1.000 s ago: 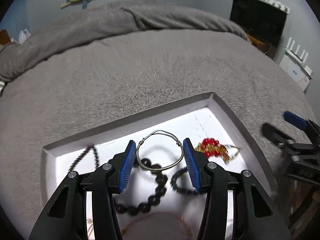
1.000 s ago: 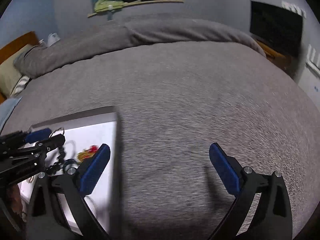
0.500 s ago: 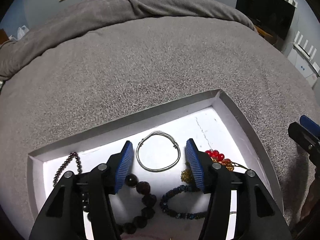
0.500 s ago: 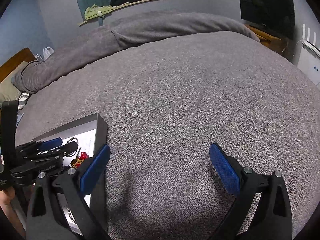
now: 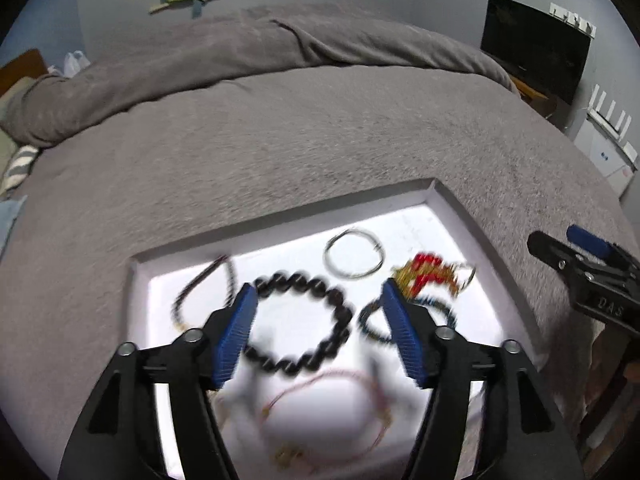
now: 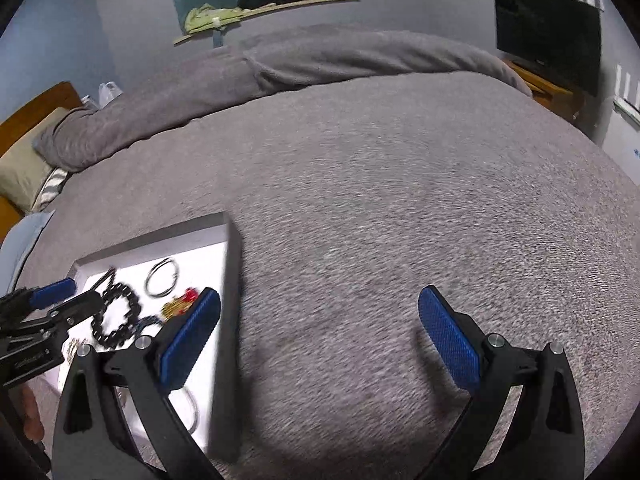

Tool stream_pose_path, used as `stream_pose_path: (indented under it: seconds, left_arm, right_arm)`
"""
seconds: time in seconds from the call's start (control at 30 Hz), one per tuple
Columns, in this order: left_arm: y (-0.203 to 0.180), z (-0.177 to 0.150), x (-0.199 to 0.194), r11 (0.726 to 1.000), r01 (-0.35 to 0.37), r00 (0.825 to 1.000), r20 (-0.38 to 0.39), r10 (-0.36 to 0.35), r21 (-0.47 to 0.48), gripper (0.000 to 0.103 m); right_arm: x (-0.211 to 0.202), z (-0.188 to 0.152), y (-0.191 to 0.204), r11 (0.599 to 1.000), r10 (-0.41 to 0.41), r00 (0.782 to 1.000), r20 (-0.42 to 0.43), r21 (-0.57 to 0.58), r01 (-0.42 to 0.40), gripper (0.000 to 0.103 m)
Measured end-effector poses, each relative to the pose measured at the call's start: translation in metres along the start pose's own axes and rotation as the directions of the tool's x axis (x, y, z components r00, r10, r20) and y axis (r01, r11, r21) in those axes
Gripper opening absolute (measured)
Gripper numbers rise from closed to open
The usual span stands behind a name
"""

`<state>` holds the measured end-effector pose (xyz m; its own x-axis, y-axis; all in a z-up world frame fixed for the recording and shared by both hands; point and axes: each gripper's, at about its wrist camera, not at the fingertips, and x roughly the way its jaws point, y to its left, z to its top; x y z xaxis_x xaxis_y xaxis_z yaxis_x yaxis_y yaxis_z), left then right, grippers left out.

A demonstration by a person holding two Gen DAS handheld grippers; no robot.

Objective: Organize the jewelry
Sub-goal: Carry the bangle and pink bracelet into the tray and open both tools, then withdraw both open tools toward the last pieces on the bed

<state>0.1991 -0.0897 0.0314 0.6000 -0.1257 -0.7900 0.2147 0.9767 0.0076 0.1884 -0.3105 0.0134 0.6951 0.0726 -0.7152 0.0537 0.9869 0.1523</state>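
A shallow white tray [image 5: 472,220] lies on the grey bed and holds jewelry: a silver bangle [image 5: 354,259], a large black bead bracelet [image 5: 304,322], a thin dark bead strand [image 5: 200,284], a red and gold piece [image 5: 430,274], a small dark blue bead bracelet [image 5: 372,322] and a thin pink chain [image 5: 332,412]. My left gripper [image 5: 316,332] is open and empty above the tray, over the black bead bracelet. My right gripper [image 6: 320,336] is wide open and empty over the blanket, right of the tray [image 6: 230,264]. It also shows at the right edge of the left wrist view [image 5: 576,256].
The grey blanket [image 6: 380,184] covers the whole bed, with a rolled fold at the far side. A pillow [image 6: 24,168] lies at far left. A black TV [image 6: 548,48] and a wall shelf [image 6: 264,8] stand beyond the bed.
My left gripper has pulled back and risen, so more of the tray and jewelry shows; the silver bangle now lies ahead of the fingers. My right gripper shifted slightly, staying open.
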Motion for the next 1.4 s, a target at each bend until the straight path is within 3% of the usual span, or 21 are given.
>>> stream_pose_path:
  seconds: [0.4, 0.73, 0.93, 1.13, 1.4]
  left_arm:
    - [0.028, -0.037, -0.071, 0.992, -0.121, 0.986, 0.11, 0.123, -0.027, 0.092]
    - [0.085, -0.094, -0.114, 0.973, -0.207, 0.965, 0.142, 0.22, -0.105, 0.095]
    - [0.109, -0.144, -0.119, 0.974, -0.157, 0.977, 0.118, 0.177, -0.163, 0.095]
    - [0.111, -0.187, -0.112, 0.984, -0.106, 0.988, 0.099, 0.12, -0.14, 0.095]
    - [0.093, -0.194, -0.102, 0.998, 0.01, 0.994, 0.107, -0.002, -0.068, 0.093]
  right_arm:
    - [-0.04, -0.038, 0.043, 0.994, 0.052, 0.998, 0.047, -0.095, -0.047, 0.098]
    - [-0.076, -0.077, 0.071, 0.975, 0.128, 0.987, 0.101, -0.197, -0.106, 0.098]
    - [-0.089, -0.106, 0.095, 0.947, 0.195, 0.977, 0.087, -0.278, -0.164, 0.098]
    - [-0.09, -0.127, 0.115, 0.912, 0.281, 0.959, 0.022, -0.318, -0.26, 0.098]
    - [-0.087, -0.136, 0.129, 0.896, 0.309, 0.951, -0.011, -0.333, -0.295, 0.098]
